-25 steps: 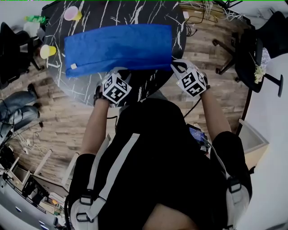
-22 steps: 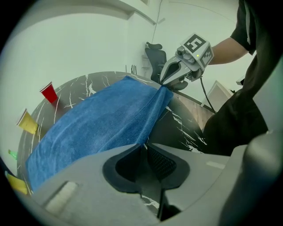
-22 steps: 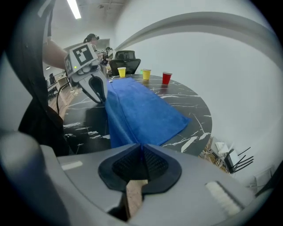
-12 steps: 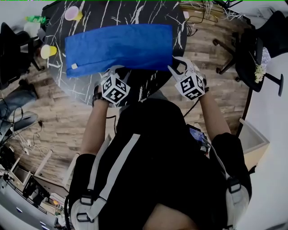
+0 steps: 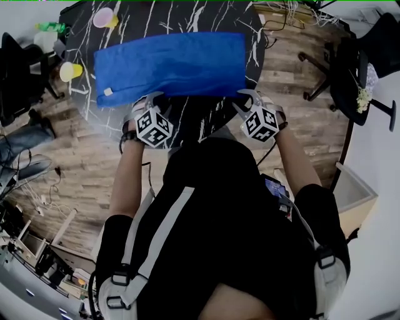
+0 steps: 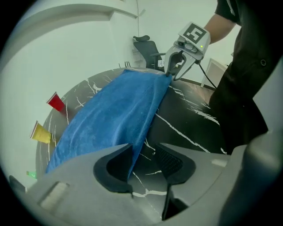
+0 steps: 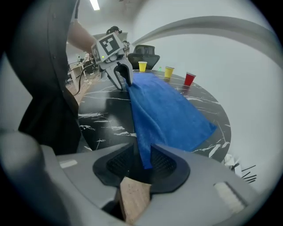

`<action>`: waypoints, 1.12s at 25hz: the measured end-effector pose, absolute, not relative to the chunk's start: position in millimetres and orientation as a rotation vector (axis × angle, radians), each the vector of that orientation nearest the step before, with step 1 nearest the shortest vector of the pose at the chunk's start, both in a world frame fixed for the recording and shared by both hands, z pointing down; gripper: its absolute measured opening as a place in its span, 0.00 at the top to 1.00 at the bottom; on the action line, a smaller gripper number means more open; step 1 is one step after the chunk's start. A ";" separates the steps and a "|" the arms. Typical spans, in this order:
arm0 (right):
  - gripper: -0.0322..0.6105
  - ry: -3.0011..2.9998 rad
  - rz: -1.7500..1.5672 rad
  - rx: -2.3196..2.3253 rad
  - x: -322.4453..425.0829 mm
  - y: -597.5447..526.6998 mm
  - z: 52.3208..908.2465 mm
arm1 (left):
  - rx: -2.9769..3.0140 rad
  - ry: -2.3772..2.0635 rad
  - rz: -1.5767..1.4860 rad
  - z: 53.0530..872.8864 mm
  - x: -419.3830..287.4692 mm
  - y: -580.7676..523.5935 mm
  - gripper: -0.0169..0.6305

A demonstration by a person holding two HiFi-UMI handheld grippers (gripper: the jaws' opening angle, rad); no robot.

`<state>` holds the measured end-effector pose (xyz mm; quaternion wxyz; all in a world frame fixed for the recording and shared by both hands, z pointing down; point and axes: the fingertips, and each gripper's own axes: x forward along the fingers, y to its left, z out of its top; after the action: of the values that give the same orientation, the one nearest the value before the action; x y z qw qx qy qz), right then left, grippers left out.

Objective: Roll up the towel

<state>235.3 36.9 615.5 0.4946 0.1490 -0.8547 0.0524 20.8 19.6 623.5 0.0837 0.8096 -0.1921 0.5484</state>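
A blue towel (image 5: pixel 169 62) lies spread flat on the round black marble table (image 5: pixel 194 119). My left gripper (image 5: pixel 149 100) stands at the towel's near edge, left of its middle. In the left gripper view the towel (image 6: pixel 115 114) edge rests against one pad, and the left gripper (image 6: pixel 146 161) has a clear gap at the other; its jaws have just been opening. My right gripper (image 5: pixel 245 100) is at the near right corner. There the towel (image 7: pixel 168 110) corner hangs loose between the right gripper's (image 7: pixel 141 163) pads, whose jaws have just been closing a little.
A pink cup (image 5: pixel 99 17) and a yellow cup (image 5: pixel 67 70) stand at the table's far left rim. Office chairs stand to the left (image 5: pixel 19 69) and right (image 5: pixel 350 69). The table's near edge is just in front of the person's body.
Both grippers have shifted a little to the left and back toward the person along the towel's near edge. The towel still lies flat.
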 end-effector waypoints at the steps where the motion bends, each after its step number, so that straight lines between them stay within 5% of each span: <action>1: 0.76 -2.063 0.137 0.356 235.6 35.5 618.1 | 2.411 -0.549 1.635 625.8 19.2 20.8 0.71; 8: 0.79 -2.028 0.216 0.307 240.2 28.1 623.2 | 2.370 -0.422 1.569 629.2 18.5 18.7 0.72; 13: 0.88 -1.992 0.173 0.341 240.5 23.9 624.8 | 2.370 -0.404 1.589 630.0 12.6 5.7 0.91; 28: 0.90 -1.989 0.322 0.404 248.0 66.7 616.3 | 2.333 -0.311 1.519 621.4 13.4 43.1 0.94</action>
<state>248.0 66.7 616.3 0.5171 0.1682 -0.8284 0.1340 13.4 43.1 621.4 0.1693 0.8209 -0.1095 0.5343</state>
